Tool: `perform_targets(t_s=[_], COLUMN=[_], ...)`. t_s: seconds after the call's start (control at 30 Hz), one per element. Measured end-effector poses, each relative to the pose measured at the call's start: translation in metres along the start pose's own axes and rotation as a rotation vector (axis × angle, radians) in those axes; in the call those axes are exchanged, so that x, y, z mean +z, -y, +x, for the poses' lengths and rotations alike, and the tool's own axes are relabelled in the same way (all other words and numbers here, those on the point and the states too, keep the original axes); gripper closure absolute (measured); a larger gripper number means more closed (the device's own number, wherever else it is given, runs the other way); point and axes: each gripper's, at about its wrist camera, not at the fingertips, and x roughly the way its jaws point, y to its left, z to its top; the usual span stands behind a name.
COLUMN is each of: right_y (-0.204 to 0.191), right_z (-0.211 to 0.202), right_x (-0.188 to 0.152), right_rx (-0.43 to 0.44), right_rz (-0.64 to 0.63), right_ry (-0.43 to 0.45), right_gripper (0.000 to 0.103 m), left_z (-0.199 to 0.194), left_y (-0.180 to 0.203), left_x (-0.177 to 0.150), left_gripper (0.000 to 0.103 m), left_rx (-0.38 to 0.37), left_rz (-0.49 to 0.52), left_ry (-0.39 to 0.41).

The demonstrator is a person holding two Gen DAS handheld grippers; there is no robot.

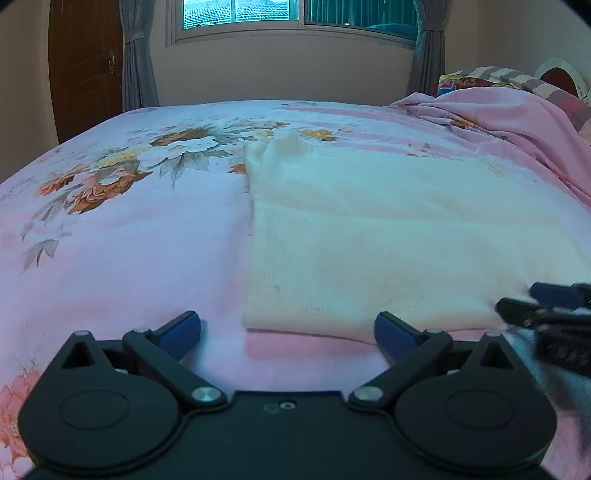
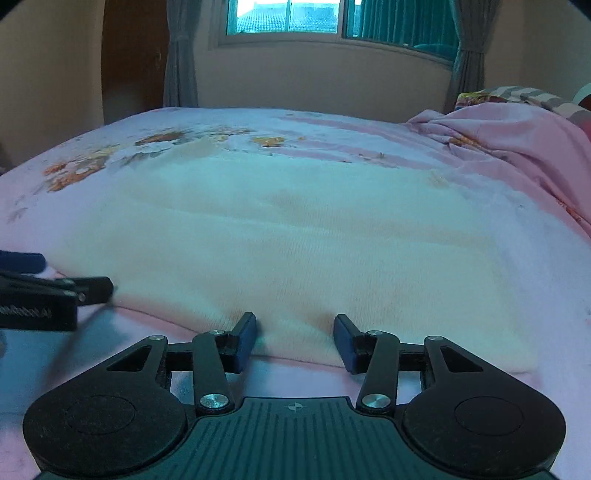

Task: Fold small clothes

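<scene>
A cream-white knit garment (image 1: pixel 369 236) lies flat on the pink floral bed sheet (image 1: pixel 129 251). Its near-left corner is just ahead of my left gripper (image 1: pixel 288 330), which is wide open and empty, with one pad on either side of that corner. In the right wrist view the garment (image 2: pixel 295 240) fills the middle. My right gripper (image 2: pixel 294 338) is open and empty, with its blue pads at the garment's near edge. The right gripper shows blurred at the right edge of the left wrist view (image 1: pixel 546 314). The left gripper shows at the left edge of the right wrist view (image 2: pixel 48 291).
A bunched pink blanket (image 1: pixel 509 118) and striped pillows (image 1: pixel 517 79) lie at the back right of the bed. A window with grey curtains (image 1: pixel 295 18) and a brown door (image 1: pixel 85 66) stand behind the bed.
</scene>
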Motion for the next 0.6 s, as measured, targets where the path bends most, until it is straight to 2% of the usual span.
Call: perform_targets(t_s=[0.07,0.17,0.2,0.23,0.27,0.3,0.37,0.47,0.6], right_y=[0.015,0.047,0.059,0.073,0.085,0.096,0.099,0.111,0.137], right_z=[-0.018,-0.04,-0.041,-0.033,-0.025,-0.029,-0.037,-0.043,-0.019], right_x=[0.002,-0.003,-0.008,-0.015,-0.022,-0.025,-0.019,0.001,0.033], right_rx=[0.001,-0.073,-0.112,-0.169,-0.171,-0.126,-0.131,-0.137,-0.11], right_rz=[0.03,0.08,0.092,0.101,0.12,0.165,0.154,0.146,0.203], right_ry=[0.066,0.132,0.126,0.061,0.007,0.024,0.044,0.136,0.144], right_gripper=[0.056,0.056,0.056,0.056,0.054,0.054,0.054,0.054,0.057], left_z=[-0.005,-0.009,-0.006,-0.003,-0.002,-0.002,-0.007,-0.011,0.02], left_y=[-0.005,-0.016,-0.019,-0.021,-0.02,-0.018,-0.019,-0.034,-0.048], left_x=[0.001,-0.001,-0.002,-0.003,-0.003,-0.001,0.006,0.025,0.052], left_gripper=[0.003,0.003,0.002,0.002,0.002,0.002,0.005,0.004,0.004], left_rx=[0.008,0.037,0.04,0.04,0.041,0.046,0.038,0.041,0.071], left_rz=[-0.011,-0.048,-0.058,-0.063,-0.06,-0.052,-0.025,-0.062,-0.047], left_ry=[0.015,0.022,0.009,-0.003,-0.01,-0.012,0.014,0.1,0.071])
